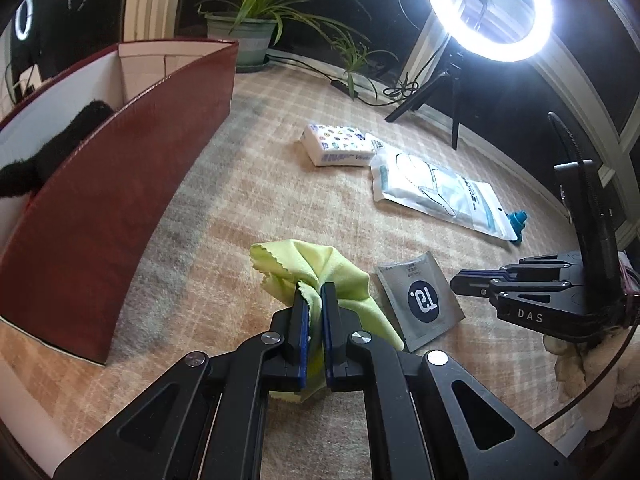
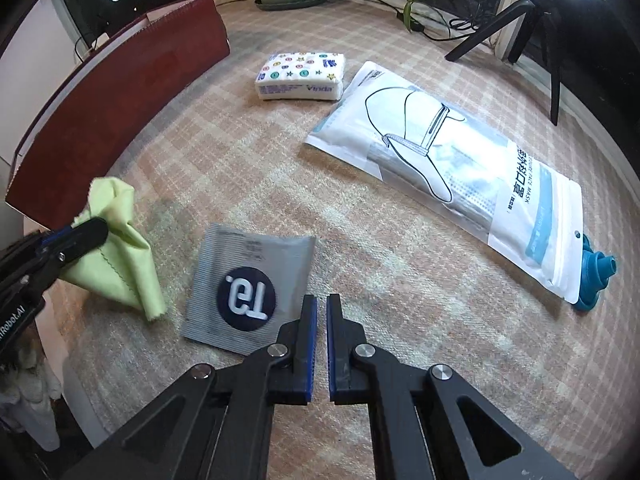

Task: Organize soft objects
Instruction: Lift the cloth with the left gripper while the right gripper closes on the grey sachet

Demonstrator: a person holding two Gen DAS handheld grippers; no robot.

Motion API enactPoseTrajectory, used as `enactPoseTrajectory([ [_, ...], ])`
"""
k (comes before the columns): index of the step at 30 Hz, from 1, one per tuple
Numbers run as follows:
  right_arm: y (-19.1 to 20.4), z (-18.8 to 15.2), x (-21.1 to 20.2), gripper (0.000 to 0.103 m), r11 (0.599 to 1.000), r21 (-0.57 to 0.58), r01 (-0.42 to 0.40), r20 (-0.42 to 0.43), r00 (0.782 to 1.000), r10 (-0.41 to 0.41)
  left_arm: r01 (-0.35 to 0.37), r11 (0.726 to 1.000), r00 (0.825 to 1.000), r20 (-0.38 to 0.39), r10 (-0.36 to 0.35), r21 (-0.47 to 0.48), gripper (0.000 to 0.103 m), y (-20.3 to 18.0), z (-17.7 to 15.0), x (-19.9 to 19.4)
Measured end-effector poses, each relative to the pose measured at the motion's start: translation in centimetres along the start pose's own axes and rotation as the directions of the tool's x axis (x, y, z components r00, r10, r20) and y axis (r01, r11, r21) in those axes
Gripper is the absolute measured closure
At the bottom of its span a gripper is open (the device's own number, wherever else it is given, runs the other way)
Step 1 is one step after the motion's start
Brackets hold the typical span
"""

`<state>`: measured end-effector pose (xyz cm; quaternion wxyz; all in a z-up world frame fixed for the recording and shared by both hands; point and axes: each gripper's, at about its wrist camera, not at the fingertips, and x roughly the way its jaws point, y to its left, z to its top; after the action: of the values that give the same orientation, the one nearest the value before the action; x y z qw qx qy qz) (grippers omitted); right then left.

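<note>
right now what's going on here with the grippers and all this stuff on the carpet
The left gripper is shut on a light green cloth, held near the dark red box. The right gripper is nearly closed and holds nothing, above a grey sachet. A tissue pack and a face mask bag lie on the carpet.

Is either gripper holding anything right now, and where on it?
The left gripper pinches the green cloth at a bunched fold near its middle. The right gripper holds nothing; its jaws stand nearly closed.
</note>
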<state>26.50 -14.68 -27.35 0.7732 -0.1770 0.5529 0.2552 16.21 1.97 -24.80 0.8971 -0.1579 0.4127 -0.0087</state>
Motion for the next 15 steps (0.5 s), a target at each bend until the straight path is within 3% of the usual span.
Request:
enactPoseTrajectory([
  [4, -0.6, 0.1, 0.5, 0.099, 1.000, 0.015, -0.008, -0.013, 1.000, 0.008, -0.006, 1.000, 1.000, -0.003, 0.006, 0.001, 0.099, 0.0, -0.1, 0.3],
  [6, -1.0, 0.0, 0.8, 0.094, 0.997, 0.046, -0.058, -0.024, 0.998, 0.060, -0.012, 1.000, 1.000, -0.007, 0.012, 0.001, 0.099, 0.1, -0.2, 0.5],
  [8, -1.0, 0.0, 0.8, 0.063, 0.994, 0.066, -0.084, -0.032, 0.996, 0.087, -0.015, 1.000, 1.000, -0.010, 0.015, -0.008, 0.099, 0.3, -0.3, 0.7],
  [10, -0.9, 0.0, 0.6, 0.050, 0.994, 0.082, -0.068, -0.017, 0.997, 0.070, -0.022, 1.000, 1.000, -0.013, 0.022, -0.009, 0.099, 0.6, -0.4, 0.9],
  [15, -1.2, 0.5, 0.0, 0.044, 0.975, 0.168, -0.142, 0.002, 0.990, 0.144, -0.033, 0.999, 0.999, -0.011, 0.033, -0.019, 0.099, 1.3, -0.4, 0.7],
])
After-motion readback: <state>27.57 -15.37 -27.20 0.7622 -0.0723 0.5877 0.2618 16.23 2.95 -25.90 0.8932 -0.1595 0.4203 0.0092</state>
